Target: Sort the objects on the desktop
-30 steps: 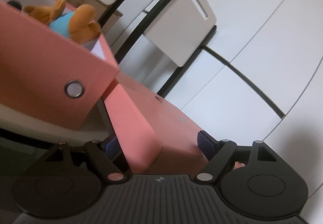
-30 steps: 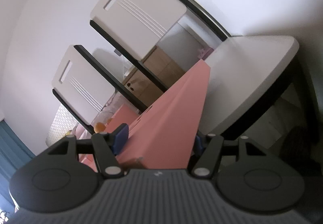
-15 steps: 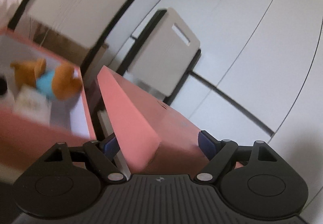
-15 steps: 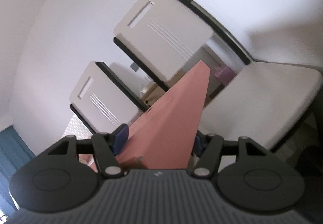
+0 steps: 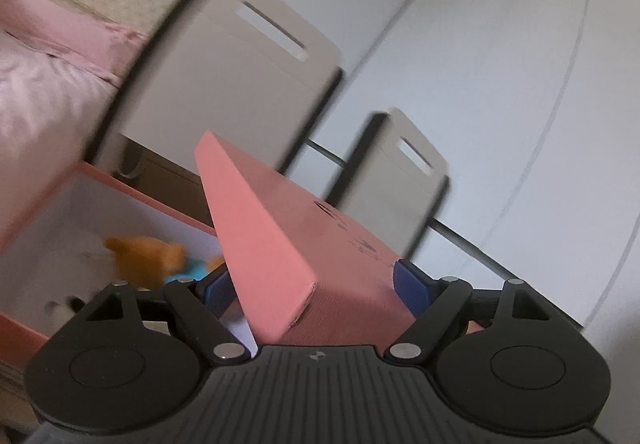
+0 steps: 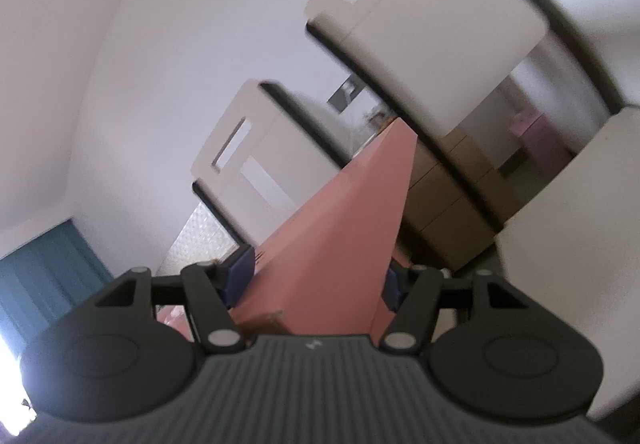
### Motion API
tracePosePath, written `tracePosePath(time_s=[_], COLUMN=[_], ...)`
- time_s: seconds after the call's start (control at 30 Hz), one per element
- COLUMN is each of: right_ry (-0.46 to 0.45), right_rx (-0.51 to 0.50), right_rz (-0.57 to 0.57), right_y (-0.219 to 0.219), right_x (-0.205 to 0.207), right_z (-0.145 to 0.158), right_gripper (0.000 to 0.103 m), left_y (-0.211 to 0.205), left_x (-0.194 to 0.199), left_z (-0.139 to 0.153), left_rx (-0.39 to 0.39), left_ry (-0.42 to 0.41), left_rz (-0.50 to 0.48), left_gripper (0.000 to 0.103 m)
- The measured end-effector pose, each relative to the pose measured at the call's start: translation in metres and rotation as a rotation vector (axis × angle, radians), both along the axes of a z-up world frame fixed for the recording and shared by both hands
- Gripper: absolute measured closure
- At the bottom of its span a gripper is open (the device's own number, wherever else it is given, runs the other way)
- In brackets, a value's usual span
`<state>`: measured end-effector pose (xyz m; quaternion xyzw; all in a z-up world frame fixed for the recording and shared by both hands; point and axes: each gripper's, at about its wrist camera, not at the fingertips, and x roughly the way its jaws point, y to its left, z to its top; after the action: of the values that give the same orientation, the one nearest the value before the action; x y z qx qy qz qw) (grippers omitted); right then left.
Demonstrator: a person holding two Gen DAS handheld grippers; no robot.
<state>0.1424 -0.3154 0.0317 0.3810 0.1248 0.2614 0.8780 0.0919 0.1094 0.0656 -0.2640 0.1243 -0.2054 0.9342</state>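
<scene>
Both grippers hold a pink box lid. In the left wrist view my left gripper [image 5: 316, 288] is shut on one end of the lid [image 5: 288, 236], which is tilted and raised above the open pink box [image 5: 132, 188]. An orange plush toy [image 5: 148, 256] with a blue shirt lies inside the box, blurred. In the right wrist view my right gripper [image 6: 316, 280] is shut on the other end of the lid [image 6: 344, 228]; the box is hidden there.
Two beige chairs with black frames stand behind, in the left wrist view [image 5: 224, 84] and the right wrist view [image 6: 432, 28]. A bed with pink bedding [image 5: 44, 68] is at the far left. A wooden cabinet [image 6: 448, 204] and white walls lie beyond.
Both grippers have risen with the lid. The box, beside and above the left gripper a second ago, is now below it, with its inside in view. Both views are motion-blurred.
</scene>
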Motion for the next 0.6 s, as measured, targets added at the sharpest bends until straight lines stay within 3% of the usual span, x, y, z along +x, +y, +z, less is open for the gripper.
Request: tracePosePath(time_s=[0.33, 0.6], right_ry=[0.016, 0.023], right_rx=[-0.007, -0.043], right_rz=[0.093, 0.115], right_y=[0.084, 0.117], right_x=[0.055, 0.076], right_z=[-0.038, -0.070], right_gripper=[0.039, 0.038], left_y=[0.053, 0.078], left_x=[0.014, 0.031], left_z=[-0.024, -0.055], left_rx=[-0.020, -0.046], left_ry=[0.074, 0.154], left_rz=[0.219, 0.280], left_gripper=[0.018, 0.018])
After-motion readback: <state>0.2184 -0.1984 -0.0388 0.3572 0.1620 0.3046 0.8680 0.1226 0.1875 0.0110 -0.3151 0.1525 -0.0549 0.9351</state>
